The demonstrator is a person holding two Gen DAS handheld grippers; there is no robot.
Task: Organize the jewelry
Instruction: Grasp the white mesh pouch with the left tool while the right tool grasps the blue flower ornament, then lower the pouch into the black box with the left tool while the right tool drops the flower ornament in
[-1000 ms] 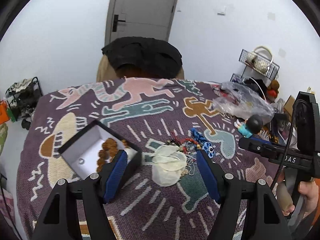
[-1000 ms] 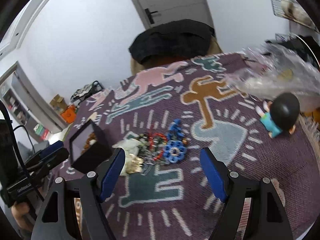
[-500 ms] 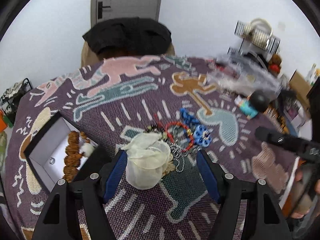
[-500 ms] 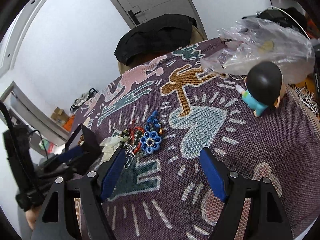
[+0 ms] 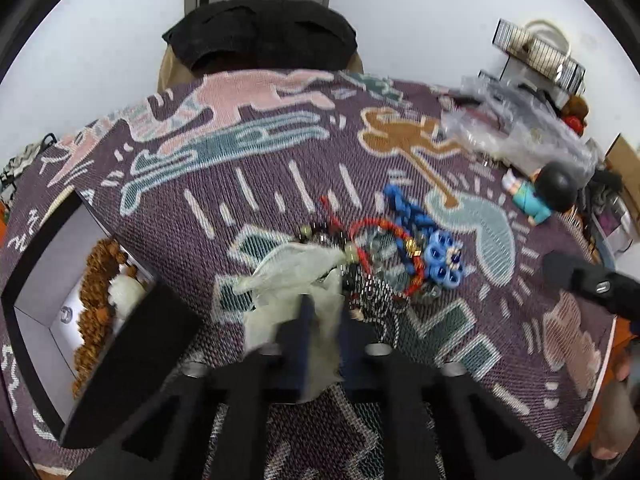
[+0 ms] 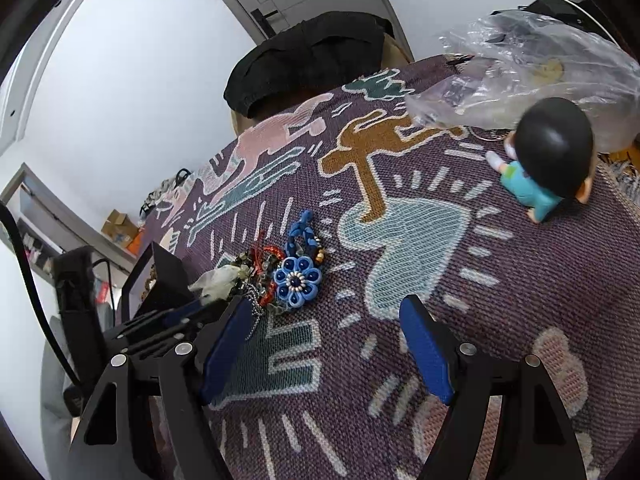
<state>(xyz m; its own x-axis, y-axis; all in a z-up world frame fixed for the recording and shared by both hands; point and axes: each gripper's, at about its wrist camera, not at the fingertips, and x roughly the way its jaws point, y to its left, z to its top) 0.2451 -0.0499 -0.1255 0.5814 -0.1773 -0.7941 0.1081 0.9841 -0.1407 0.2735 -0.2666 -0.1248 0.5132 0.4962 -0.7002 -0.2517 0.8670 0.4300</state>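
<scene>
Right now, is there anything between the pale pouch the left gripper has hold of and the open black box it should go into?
The left gripper is shut on the pale pouch. The black box lies to its left; only the box's near wall stands between. Brown beads already lie inside.

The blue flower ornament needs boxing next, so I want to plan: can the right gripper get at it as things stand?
Probably yes. The right gripper is open, and the blue flower ornament lies just ahead with bare cloth between. But the red cord bracelet and chain touch it and may come along.
</scene>
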